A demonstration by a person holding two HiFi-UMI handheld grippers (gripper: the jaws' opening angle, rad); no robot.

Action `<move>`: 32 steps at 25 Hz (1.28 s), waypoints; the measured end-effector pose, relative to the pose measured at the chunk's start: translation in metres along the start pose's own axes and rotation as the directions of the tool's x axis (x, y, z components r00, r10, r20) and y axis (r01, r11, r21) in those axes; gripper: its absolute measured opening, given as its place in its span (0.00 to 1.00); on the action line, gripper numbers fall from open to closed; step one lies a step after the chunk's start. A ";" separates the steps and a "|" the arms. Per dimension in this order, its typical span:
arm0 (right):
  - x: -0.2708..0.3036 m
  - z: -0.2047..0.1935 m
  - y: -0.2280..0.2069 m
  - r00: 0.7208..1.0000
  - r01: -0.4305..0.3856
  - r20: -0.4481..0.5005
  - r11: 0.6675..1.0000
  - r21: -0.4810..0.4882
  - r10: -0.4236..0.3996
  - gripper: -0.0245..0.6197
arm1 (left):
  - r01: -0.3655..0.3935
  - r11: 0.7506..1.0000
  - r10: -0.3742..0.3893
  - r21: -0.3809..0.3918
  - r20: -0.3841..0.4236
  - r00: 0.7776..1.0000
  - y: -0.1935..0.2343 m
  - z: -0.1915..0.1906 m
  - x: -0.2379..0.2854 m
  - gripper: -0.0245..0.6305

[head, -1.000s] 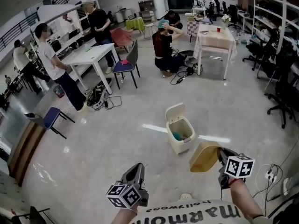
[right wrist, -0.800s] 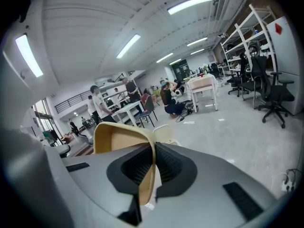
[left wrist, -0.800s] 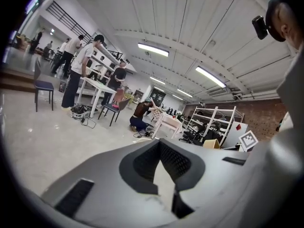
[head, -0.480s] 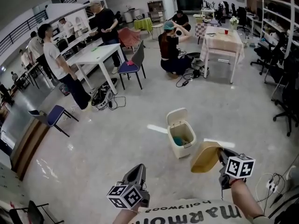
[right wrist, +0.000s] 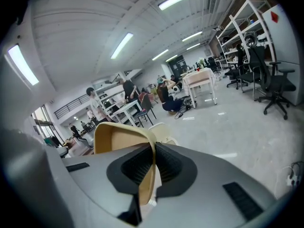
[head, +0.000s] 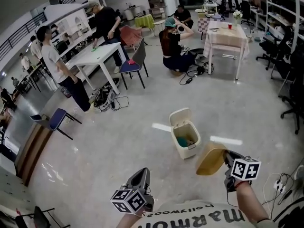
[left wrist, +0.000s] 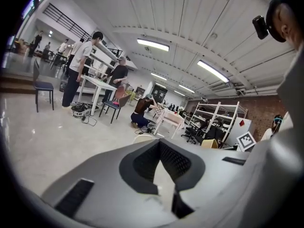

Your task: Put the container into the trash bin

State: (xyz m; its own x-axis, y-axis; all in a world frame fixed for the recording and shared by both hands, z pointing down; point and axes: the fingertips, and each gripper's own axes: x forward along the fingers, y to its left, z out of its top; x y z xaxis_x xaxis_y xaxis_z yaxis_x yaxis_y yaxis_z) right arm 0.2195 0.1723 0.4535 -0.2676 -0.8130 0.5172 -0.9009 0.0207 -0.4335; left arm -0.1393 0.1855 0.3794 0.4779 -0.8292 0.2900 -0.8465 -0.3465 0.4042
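Note:
A cream trash bin (head: 186, 136) stands on the floor with its lid (head: 179, 114) flipped up and something teal inside. Just right of it and nearer me hangs a tan container (head: 211, 159), tilted on its side. My right gripper (head: 225, 158) is shut on its rim. The right gripper view shows the container wall (right wrist: 118, 136) pinched between the jaws of the right gripper (right wrist: 151, 148), with the bin (right wrist: 162, 129) beyond. My left gripper (head: 140, 172) is low at the left, shut and empty, away from the bin. Its own view shows the left gripper (left wrist: 164, 152), with the bin (left wrist: 142, 137) and container (left wrist: 209, 144) ahead.
A white table (head: 97, 56) with chairs and cables (head: 107, 99) stands far left, with people beside it. A person crouches (head: 172, 44) beyond the bin near a clothed table (head: 225, 34). Office chairs (head: 292, 94) and shelves line the right. A blue chair (head: 54, 120) is at the left.
The view has crept slightly forward toward the bin. Both grippers and the held container keep almost the same places in view. People in the background have shifted.

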 end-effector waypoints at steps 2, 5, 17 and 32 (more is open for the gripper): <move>0.005 -0.007 -0.001 1.000 -0.001 -0.012 1.000 0.022 0.001 0.06 | -0.007 1.000 0.006 -0.002 -0.010 1.000 0.003 -0.002 -0.001 0.03; 0.013 -0.015 0.000 0.999 -0.003 -0.033 0.999 0.047 0.005 0.06 | -0.018 1.000 0.018 -0.013 -0.021 1.000 0.007 -0.003 -0.001 0.03; 0.047 -0.009 0.006 0.995 0.063 -0.076 0.996 0.062 -0.059 0.06 | 0.019 0.998 -0.023 -0.054 -0.078 0.997 0.041 0.006 0.046 0.03; 0.124 0.026 0.042 0.989 0.129 -0.081 0.986 0.104 -0.121 0.06 | 0.143 0.989 -0.147 -0.041 -0.150 0.978 0.088 0.064 0.145 0.03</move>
State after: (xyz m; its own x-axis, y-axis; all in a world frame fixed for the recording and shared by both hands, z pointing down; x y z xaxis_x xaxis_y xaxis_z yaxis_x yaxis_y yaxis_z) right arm 0.1575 0.0573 0.4807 -0.1837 -0.7597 0.6238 -0.8874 -0.1448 -0.4377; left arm -0.1597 0.0067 0.4019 0.6270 -0.6941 0.3537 -0.7593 -0.4431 0.4766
